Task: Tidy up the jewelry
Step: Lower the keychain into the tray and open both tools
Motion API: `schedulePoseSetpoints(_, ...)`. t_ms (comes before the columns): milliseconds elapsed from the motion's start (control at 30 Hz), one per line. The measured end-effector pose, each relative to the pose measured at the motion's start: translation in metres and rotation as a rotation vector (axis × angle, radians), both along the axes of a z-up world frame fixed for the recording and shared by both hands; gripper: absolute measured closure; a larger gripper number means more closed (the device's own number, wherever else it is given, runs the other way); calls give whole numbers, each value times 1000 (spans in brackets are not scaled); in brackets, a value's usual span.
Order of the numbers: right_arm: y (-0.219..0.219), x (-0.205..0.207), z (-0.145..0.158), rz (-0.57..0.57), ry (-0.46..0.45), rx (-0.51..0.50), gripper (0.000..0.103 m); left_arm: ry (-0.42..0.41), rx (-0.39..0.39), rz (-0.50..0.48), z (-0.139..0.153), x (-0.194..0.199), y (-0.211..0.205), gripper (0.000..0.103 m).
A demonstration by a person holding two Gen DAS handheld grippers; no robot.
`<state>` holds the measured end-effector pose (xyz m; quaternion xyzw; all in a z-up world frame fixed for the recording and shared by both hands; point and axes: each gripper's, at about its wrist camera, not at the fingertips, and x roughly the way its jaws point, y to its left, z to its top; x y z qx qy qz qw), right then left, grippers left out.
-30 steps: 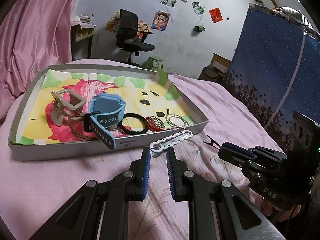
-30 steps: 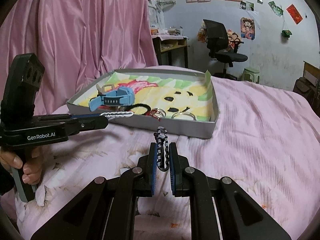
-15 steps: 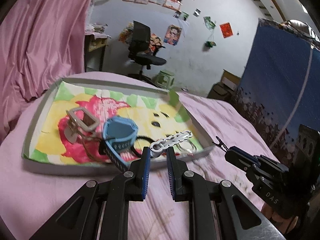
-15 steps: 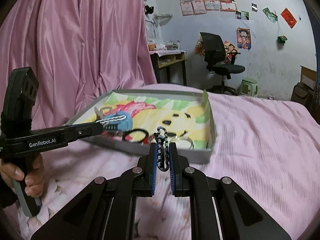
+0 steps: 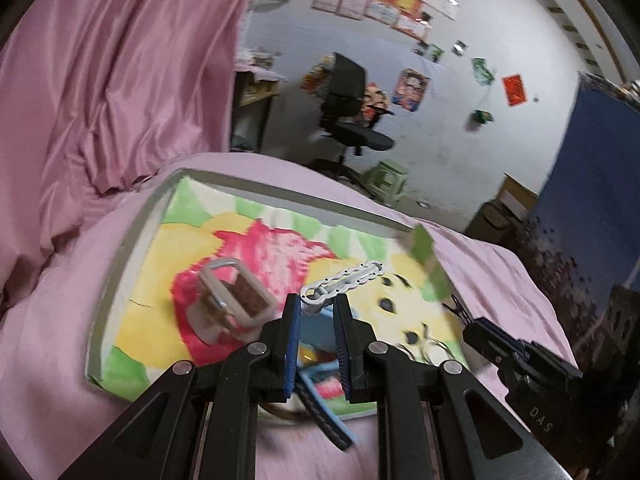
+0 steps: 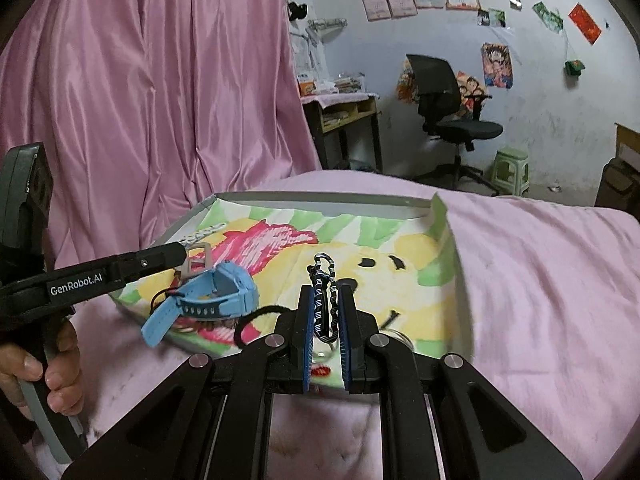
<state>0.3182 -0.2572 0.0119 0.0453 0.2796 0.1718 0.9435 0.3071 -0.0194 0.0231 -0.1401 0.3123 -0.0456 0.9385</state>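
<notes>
My left gripper (image 5: 316, 307) is shut on a white chain bracelet (image 5: 344, 279) and holds it above the grey tray (image 5: 120, 280) with the colourful liner. In the tray lie a beige watch (image 5: 234, 300) and a blue watch (image 6: 216, 300); the blue one is mostly hidden under my left fingers in the left wrist view. My right gripper (image 6: 325, 312) is shut on a black-and-white striped bracelet (image 6: 322, 292), over the tray's near part. A black hair tie (image 6: 256, 318) lies beside the blue watch. The left gripper (image 6: 182, 256) reaches in from the left, over the beige watch.
The tray sits on a pink bedspread (image 6: 540, 280). A pink curtain (image 6: 160, 100) hangs to the left. An office chair (image 6: 444, 112), a green stool (image 6: 510, 168) and a desk (image 6: 344, 116) stand behind. A blue patterned panel (image 5: 592, 200) stands to the right. A hand (image 6: 48, 376) grips the left handle.
Both grippers have moved forward from the bedspread to above the tray, each still holding its bracelet. The left one now hangs over the beige and blue watches.
</notes>
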Motion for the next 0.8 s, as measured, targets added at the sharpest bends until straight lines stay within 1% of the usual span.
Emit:
schedulePoseSetpoints(133,14,18,-9,12,49,1,93,39,-30,52,-4,12,12,87)
schedulePoseSetpoints(233,22,28,-17,16,92,-16,93,79,-17,84,-8,21,16,87)
schedulePoseSetpoints(433,31,38,-31,17,154,-34,93,155,0,110,-19,29,22,87)
schedulePoseSetpoints(533,32,38,-33,20,170,-41,93,157,22,109,-18,28,20,87)
schedulePoseSetpoints(800,32,38,-35,16,188,-48,92,159,34,103,-18,27,18,87)
